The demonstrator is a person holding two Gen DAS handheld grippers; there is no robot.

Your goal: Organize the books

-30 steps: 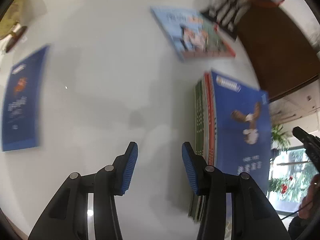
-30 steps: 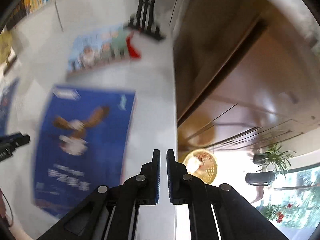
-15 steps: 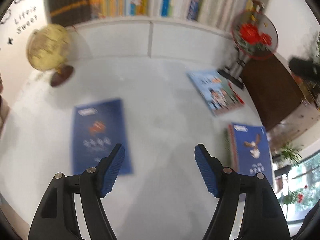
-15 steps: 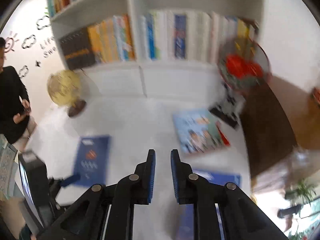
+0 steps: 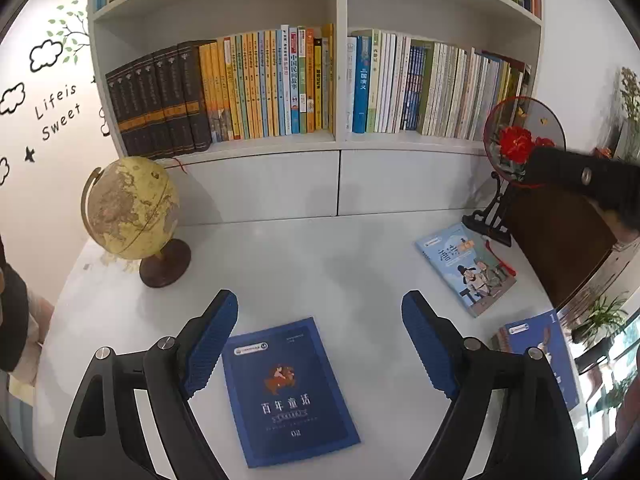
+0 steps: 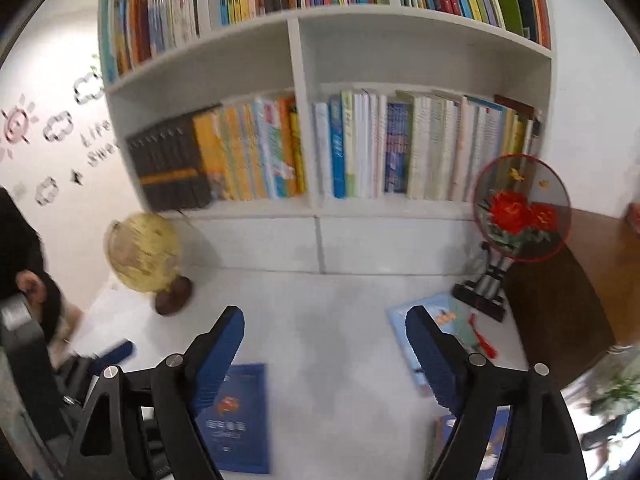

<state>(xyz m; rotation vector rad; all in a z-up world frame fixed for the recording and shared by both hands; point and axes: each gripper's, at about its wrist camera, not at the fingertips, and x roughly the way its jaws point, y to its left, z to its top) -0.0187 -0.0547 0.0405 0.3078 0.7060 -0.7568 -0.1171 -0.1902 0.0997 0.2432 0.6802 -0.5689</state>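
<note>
A dark blue book lies flat on the white table, just below my open, empty left gripper. A light blue illustrated book lies at the right. A stack of books with a blue bird cover sits at the right edge. In the right wrist view my right gripper is open and empty above the table, with the dark blue book below left, the light blue book to the right and the stack at lower right.
A globe stands at the back left. A round fan ornament with red flowers stands at the back right beside a dark wooden surface. A bookshelf full of upright books lines the back wall. A person in black is at the left.
Both grippers have lifted and tilted up from the stack, so the shelf now shows. The left gripper opened wider. The right gripper went from shut to wide open.
</note>
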